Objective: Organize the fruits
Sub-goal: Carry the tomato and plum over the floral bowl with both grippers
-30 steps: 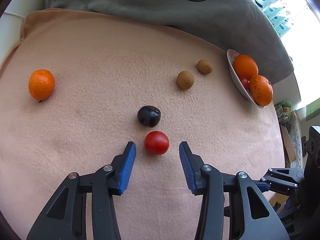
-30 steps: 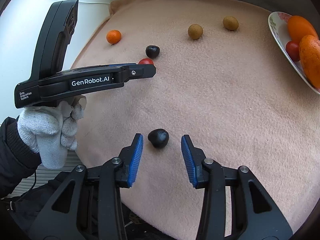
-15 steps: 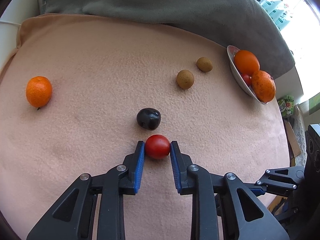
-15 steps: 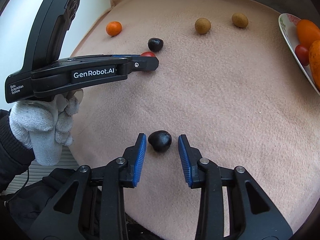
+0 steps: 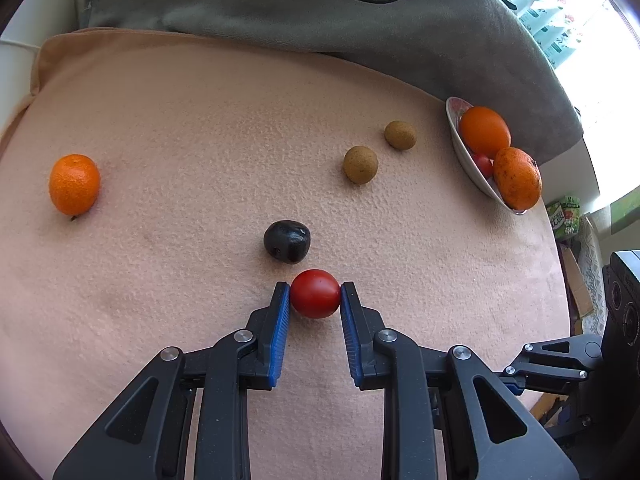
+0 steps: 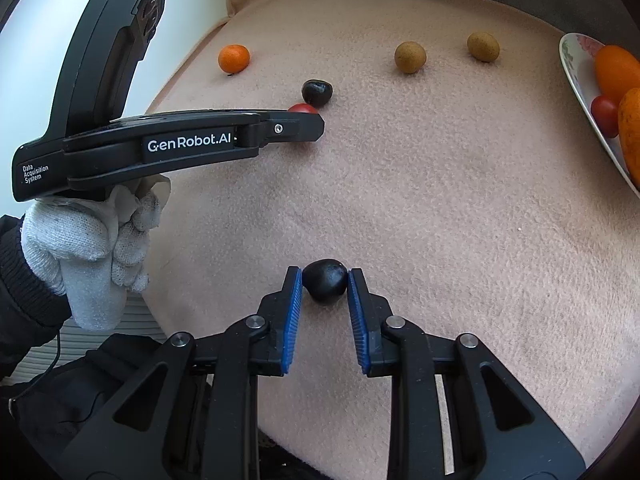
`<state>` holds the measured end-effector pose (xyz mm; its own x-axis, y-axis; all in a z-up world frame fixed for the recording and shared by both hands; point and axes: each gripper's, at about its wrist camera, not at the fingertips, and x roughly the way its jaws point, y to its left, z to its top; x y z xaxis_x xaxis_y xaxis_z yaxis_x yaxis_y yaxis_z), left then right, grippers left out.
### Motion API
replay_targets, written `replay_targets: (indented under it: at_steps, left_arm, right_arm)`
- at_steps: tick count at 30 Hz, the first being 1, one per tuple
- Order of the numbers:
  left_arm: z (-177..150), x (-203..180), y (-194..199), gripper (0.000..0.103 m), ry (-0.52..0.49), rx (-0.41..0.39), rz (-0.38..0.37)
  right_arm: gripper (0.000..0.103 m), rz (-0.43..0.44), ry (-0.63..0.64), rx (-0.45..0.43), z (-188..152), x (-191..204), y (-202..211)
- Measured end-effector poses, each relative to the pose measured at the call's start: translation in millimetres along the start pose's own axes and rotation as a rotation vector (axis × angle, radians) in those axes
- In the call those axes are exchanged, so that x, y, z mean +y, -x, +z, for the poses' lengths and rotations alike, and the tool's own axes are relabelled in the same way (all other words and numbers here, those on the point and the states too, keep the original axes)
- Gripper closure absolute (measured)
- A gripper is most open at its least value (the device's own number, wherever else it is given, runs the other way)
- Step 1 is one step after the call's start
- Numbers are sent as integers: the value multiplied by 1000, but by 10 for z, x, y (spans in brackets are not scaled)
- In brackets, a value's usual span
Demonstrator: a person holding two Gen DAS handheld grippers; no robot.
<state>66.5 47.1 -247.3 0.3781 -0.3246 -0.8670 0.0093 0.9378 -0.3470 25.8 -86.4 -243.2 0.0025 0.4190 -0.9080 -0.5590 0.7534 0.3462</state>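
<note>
My left gripper (image 5: 315, 294) is shut on a small red tomato (image 5: 315, 293) that rests on the pink blanket (image 5: 200, 120). Just beyond it lies a dark plum (image 5: 287, 241). In the right wrist view my right gripper (image 6: 324, 280) is shut on another dark plum (image 6: 325, 280) near the blanket's front edge. The left gripper (image 6: 300, 126) shows there from the side, held by a gloved hand (image 6: 92, 240), with the tomato (image 6: 303, 108) mostly hidden behind it. A bowl (image 5: 466, 152) at the right holds two oranges and a tomato.
A loose orange (image 5: 74, 184) lies at the far left of the blanket. Two brown round fruits (image 5: 360, 164) (image 5: 400, 135) sit near the bowl. A grey cushion (image 5: 320, 8) borders the back. The blanket drops off at the front left edge (image 6: 160, 280).
Both grippers went from open to shut: the left closed on the red tomato, the right on the near dark plum. Neither hand has shifted much.
</note>
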Motion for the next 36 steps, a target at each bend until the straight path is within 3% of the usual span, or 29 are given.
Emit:
replay_targets:
  at_steps: [19, 36]
  left_arm:
    - [407, -485, 105, 80, -69, -62, -61]
    - [744, -1002, -136, 80, -139, -74, -93]
  right_arm:
    - [79, -72, -127, -175, 120, -692, 798]
    - [79, -168, -184, -289, 307, -1376, 1347]
